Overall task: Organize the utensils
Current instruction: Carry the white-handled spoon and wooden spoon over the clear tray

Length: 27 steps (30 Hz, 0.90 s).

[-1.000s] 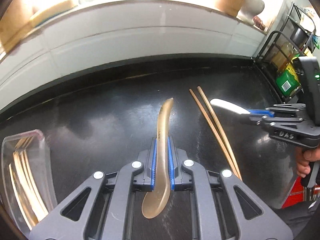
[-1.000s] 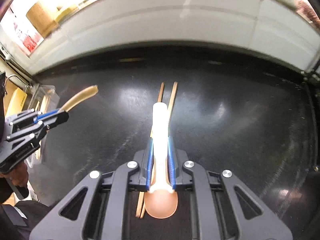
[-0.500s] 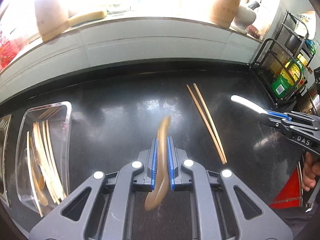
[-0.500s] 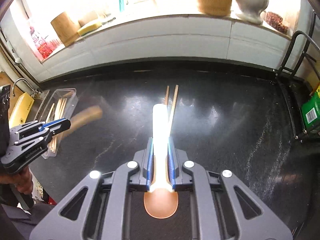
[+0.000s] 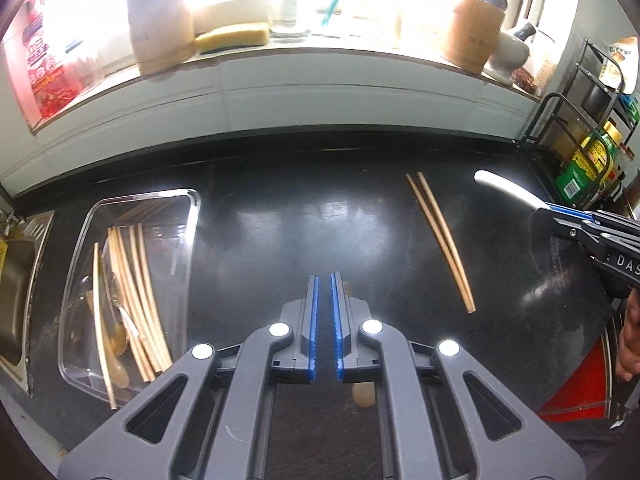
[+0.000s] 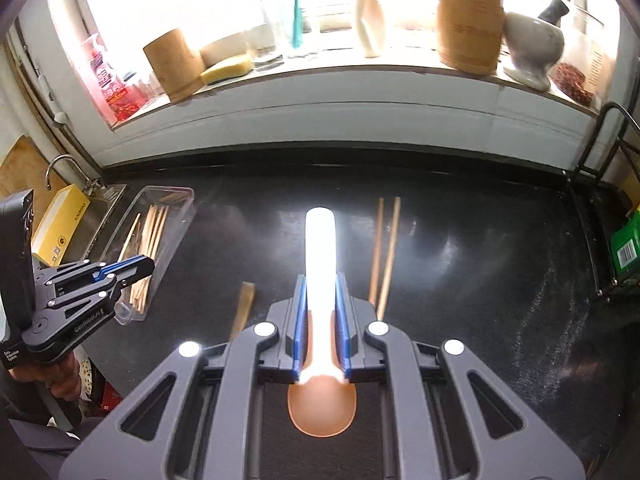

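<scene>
black counter (image 5: pixel 280 220): glossy, running left to right below a white tiled wall and a bright sill of jars and bottles
clear tray (image 5: pixel 192 200): far left on the counter, just beside a steel sink (image 5: pixel 16 280); filled with pale wooden chopsticks and a few spoons lying lengthwise
left gripper (image 5: pixel 324 280): pointing down over the near middle of the counter, right of the tray; blue pads closing to a narrow slit, nothing between them
brown spoon (image 5: pixel 364 394): out of the left grip, below and just right of those fingers; bowl end peeking out under the right finger, thin end showing beside its tip; streaked with blur in the right wrist view (image 6: pixel 244 308), so cannot tell whether resting flat on the counter
right gripper (image 6: pixel 320 280): clamped tight on the white-handled spoon (image 6: pixel 320 240), well right of the left gripper and clear of the counter
white-handled spoon: handle sticking out far past the fingertips, orange-brown bowl near the camera behind the pads
loose chopsticks (image 5: pixel 440 240): a pair side by side on the bare counter, between the two grippers, well apart from the tray
hand (image 5: pixel 632 340): at the right edge, wrapped round the right gripper's grip
</scene>
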Tool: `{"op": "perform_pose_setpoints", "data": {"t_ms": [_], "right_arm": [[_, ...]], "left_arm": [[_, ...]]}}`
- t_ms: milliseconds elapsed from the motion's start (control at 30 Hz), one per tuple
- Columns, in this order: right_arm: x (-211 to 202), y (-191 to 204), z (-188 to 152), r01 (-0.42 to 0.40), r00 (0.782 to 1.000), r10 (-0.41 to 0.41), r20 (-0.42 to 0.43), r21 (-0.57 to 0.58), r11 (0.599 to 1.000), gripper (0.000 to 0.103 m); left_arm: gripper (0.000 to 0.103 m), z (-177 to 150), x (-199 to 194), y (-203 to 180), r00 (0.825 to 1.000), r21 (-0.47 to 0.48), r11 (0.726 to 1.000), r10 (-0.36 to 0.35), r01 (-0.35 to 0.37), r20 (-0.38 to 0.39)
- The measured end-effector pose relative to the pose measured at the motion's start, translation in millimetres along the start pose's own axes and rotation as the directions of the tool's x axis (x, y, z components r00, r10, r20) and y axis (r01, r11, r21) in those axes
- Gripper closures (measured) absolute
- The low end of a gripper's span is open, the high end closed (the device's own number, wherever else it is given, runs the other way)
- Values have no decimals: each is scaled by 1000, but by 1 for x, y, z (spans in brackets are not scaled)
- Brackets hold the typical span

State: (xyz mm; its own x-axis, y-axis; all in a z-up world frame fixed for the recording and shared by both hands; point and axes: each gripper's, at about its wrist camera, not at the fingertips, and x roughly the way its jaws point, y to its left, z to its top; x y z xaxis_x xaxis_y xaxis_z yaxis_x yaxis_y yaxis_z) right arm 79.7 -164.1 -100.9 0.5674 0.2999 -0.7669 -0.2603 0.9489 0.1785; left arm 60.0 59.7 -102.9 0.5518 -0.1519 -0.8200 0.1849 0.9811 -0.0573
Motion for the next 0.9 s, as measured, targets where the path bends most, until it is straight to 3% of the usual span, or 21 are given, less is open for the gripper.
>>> {"op": "perform_pose_setpoints", "data": {"t_ms": [167,300,333,367,433,567,700,733,767,800,900], "right_arm": [[10,10,3,-2,1000,1,-12,-10,1000,89],[28,-6,-5,31,999,-31,-35,16,999,89],[33,-13,-9,42,998,-41,-49,27,999,89],[36,-18,-11,49,997,-47,-58,35,998,89],[37,-31,-17,62,996,-58,-69,56,996,89],[28,-54,-20,76,996,-71,-62,85,993,89],[19,-73,-19,86,995,-82,-50,95,992,89],[18,-76,-19,85,996,-81,-49,95,992,89],[18,-78,-19,82,996,-78,-48,93,992,89],[18,-80,-19,79,996,-75,-49,88,993,89],[18,-83,-18,64,997,-61,-50,79,995,89]], "left_arm": [[97,-3,13,14,999,-28,1000,-9,8,-54],[93,-20,63,-2,988,9,1000,-3,4,-157],[86,-24,73,-8,985,19,1000,3,0,-174],[66,-28,83,-13,982,25,1000,-2,7,-190],[43,-35,99,-25,985,47,999,26,-18,-173],[44,-49,126,-41,983,91,994,78,-63,-168],[45,-60,130,-45,980,65,993,109,-100,-165],[53,-60,128,-45,981,53,994,103,-96,-162],[74,-60,126,-47,984,43,995,95,-89,-153],[87,-62,123,-50,983,57,993,112,-104,-146],[90,-62,121,-48,982,18,994,112,-111,-155]]}}
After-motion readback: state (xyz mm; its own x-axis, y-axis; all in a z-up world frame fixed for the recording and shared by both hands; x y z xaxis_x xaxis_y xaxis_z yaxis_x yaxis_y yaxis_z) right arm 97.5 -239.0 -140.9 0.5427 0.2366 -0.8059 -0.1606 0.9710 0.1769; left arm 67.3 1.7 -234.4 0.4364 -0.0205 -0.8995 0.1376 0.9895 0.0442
